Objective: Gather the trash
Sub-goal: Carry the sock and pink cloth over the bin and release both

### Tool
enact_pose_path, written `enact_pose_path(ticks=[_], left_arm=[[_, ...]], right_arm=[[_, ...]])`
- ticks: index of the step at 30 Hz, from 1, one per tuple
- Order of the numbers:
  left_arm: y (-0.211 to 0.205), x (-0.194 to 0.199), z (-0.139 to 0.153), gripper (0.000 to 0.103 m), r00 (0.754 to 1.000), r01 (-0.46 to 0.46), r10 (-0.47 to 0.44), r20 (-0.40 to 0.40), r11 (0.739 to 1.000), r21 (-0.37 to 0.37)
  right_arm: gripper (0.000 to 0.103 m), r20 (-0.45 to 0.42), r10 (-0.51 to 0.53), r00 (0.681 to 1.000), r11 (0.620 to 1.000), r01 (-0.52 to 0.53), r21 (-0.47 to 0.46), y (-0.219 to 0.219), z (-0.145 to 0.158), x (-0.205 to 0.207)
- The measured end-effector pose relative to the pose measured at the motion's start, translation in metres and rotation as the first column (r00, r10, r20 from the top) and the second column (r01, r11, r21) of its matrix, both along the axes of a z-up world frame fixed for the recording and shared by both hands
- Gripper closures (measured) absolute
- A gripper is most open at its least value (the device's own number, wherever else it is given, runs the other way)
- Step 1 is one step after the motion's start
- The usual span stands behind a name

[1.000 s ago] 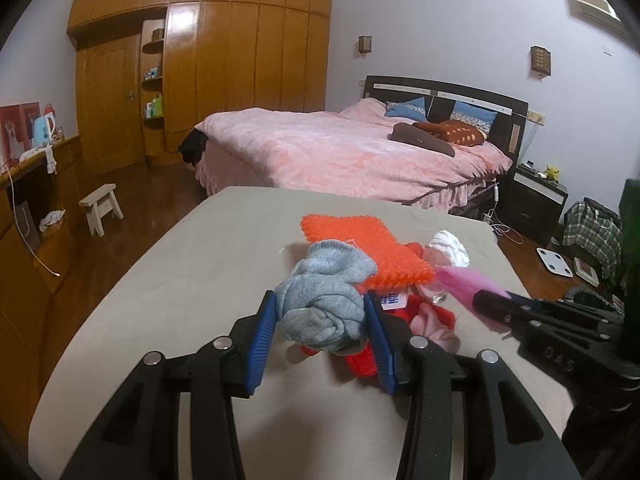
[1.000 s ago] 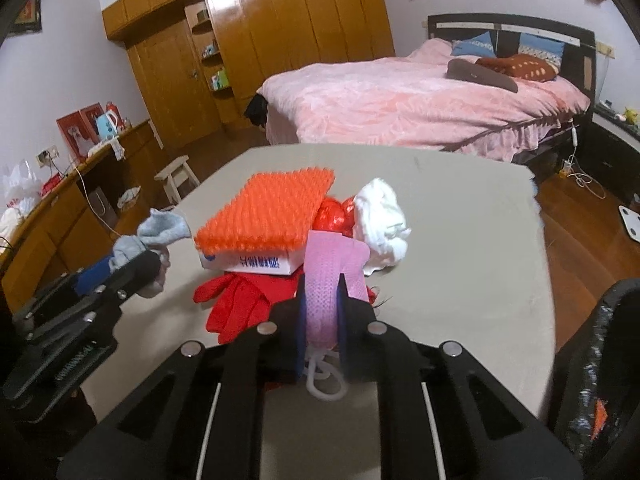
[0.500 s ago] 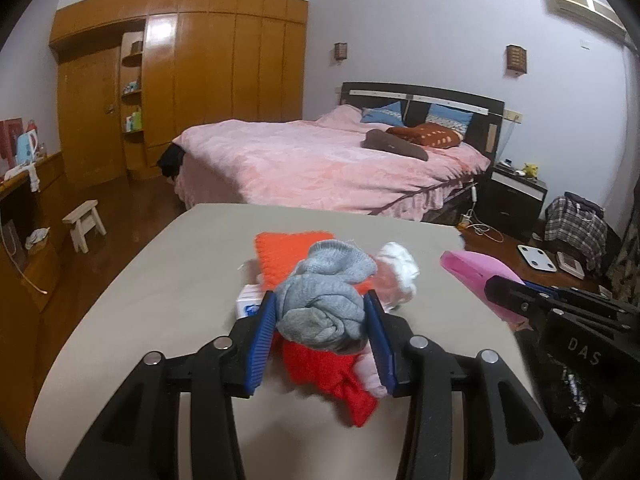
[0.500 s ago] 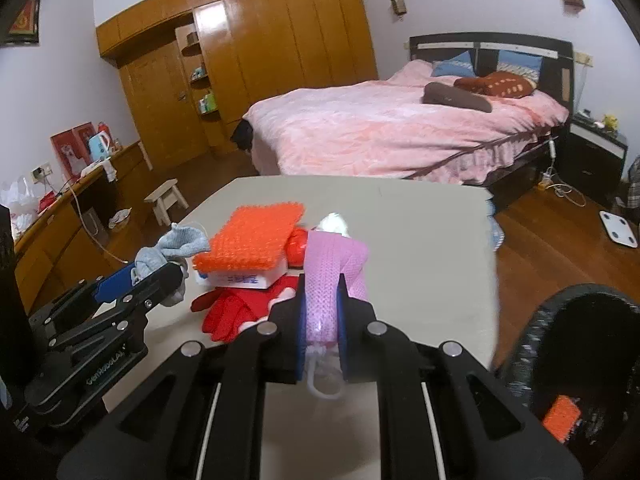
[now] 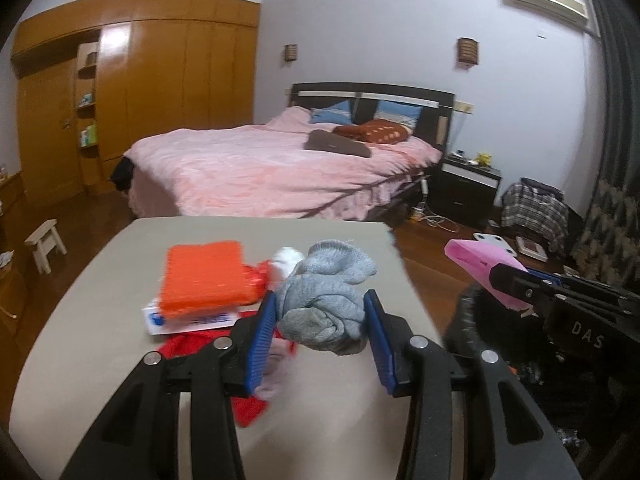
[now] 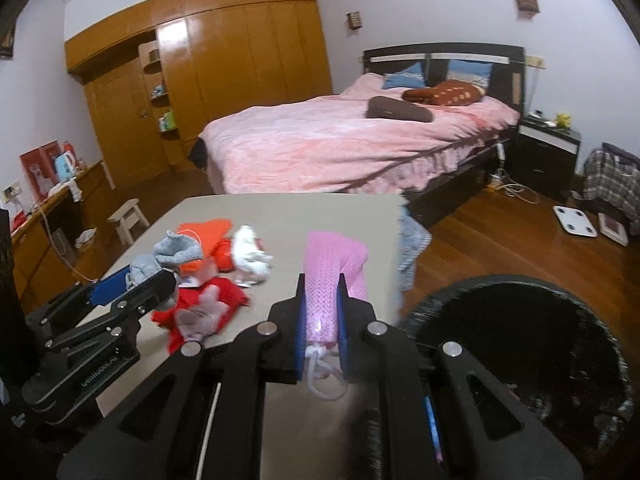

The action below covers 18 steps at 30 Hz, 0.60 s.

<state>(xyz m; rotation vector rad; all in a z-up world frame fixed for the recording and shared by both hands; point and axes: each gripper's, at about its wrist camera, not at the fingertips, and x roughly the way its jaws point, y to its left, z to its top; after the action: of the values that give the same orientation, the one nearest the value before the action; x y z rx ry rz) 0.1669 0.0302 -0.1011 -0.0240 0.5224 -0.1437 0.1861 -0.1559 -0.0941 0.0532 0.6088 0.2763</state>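
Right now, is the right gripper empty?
No, the right gripper is shut on a pink mesh cloth, which sticks up between its blue pads, with a white cord hanging below.

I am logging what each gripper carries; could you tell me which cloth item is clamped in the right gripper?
The pink knitted cloth with the white cord, clamped in the right gripper. The grey sock sits in the left gripper.

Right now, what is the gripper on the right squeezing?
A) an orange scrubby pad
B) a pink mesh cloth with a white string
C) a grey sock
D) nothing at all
B: in the right wrist view the right gripper has its blue pads closed on the pink mesh cloth, whose white string hangs below, while the grey sock sits in the left gripper.
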Motion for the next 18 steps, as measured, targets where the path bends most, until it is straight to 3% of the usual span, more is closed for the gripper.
enact_pose_path(ticks=[18], left_arm=[[-0.112,0.002,0.005,0.059,0.974,0.226,-0.227,0.002,0.973,-0.042]], right_arm=[[0.091,-0.013,-0.247,0.969,0.968,0.246,-0.040,-0.119,-0.010,-0.035]])
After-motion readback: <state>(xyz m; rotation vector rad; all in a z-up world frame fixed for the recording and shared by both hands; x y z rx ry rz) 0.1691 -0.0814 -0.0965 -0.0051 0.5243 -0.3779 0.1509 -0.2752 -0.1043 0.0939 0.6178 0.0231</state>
